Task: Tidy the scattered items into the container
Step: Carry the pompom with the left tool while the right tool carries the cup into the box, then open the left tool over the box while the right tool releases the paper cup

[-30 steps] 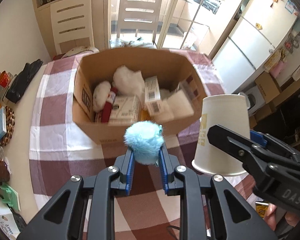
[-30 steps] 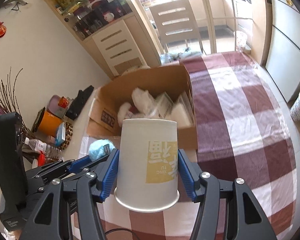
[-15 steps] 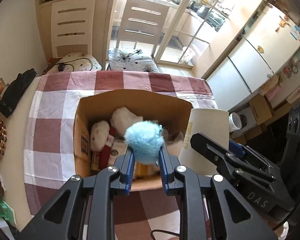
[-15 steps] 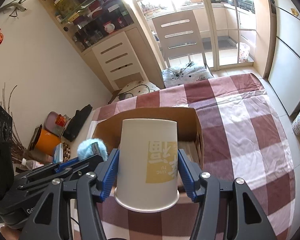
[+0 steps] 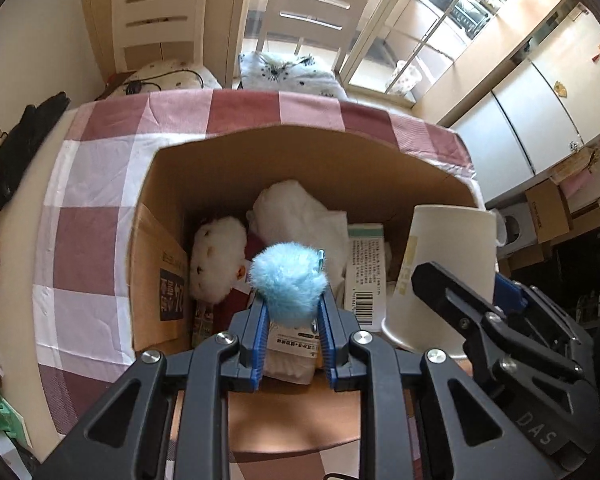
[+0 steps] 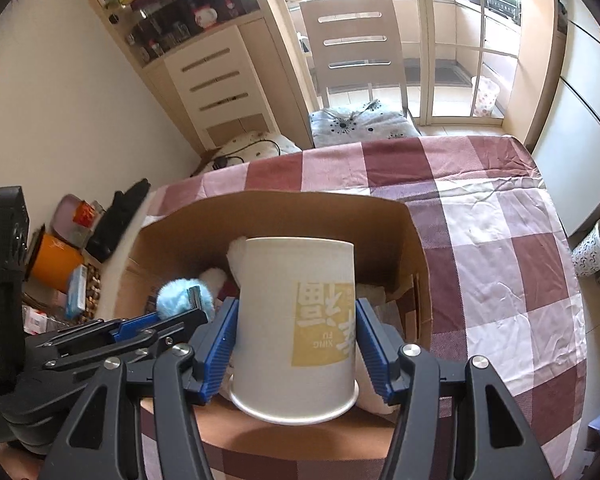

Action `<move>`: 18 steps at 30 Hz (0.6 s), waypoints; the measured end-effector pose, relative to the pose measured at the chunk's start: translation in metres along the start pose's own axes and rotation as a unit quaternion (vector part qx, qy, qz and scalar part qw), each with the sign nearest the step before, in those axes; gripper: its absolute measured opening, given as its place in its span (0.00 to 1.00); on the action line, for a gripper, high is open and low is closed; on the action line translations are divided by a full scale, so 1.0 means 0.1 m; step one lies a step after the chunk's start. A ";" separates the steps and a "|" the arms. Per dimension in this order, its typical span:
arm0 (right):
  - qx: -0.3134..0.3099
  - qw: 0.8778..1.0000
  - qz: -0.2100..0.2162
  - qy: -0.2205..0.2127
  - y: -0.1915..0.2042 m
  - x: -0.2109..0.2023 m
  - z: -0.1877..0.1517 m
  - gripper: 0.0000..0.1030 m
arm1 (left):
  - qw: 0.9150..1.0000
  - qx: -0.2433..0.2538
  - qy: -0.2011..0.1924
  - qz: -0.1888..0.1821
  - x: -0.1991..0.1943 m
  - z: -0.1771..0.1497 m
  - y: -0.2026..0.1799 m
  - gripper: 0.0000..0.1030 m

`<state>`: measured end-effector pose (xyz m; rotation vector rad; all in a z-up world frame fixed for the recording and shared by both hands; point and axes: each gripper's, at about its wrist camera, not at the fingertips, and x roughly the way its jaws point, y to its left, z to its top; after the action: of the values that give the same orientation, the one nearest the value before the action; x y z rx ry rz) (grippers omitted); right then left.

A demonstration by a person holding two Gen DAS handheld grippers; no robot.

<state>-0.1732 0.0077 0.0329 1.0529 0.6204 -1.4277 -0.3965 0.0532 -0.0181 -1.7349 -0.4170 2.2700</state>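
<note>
2 grippers over the open cardboard box (image 5: 220, 168) on the checked table (image 6: 496, 264). Left gripper (image 5: 292, 322) pinches a blue pompom (image 5: 287, 288) above the box contents. Right gripper (image 6: 296, 344) clamps an upside-down paper cup (image 6: 296, 316), held just beside it.

Daylight pours through the glass doors (image 6: 452, 40) behind the chair (image 6: 356, 40), burning the panes out to white in the right wrist view. The checked cloth on the surface (image 6: 500, 264) is evenly bright, while the inside of the cardboard box (image 5: 300, 168) lies in soft shadow. Both fisheye frames bend straight lines hard toward the rim and fall to black in the corners. The centre is sharp; clutter by the wall (image 6: 80, 224) smears slightly.
</note>
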 end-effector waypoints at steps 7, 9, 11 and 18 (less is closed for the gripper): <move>0.000 1.000 -0.006 0.011 -0.01 0.10 0.00 0.57 | 1.000 0.005 0.013 0.008 0.13 -0.03 -0.01 0.22; 0.001 1.000 -0.006 0.015 -0.02 0.13 0.00 0.57 | 1.000 0.005 0.015 0.009 0.16 -0.03 -0.01 0.22; 0.001 1.000 -0.006 0.017 -0.03 0.15 0.00 0.57 | 1.000 0.005 0.017 0.009 0.17 -0.03 -0.01 0.22; 0.021 1.000 0.006 0.021 -0.08 0.09 0.04 0.60 | 1.000 0.012 0.006 0.022 0.08 0.00 0.00 0.48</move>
<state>-0.1811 0.0010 0.0250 1.1211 0.6157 -1.4169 -0.3984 0.0559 -0.0249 -1.7626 -0.3495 2.2833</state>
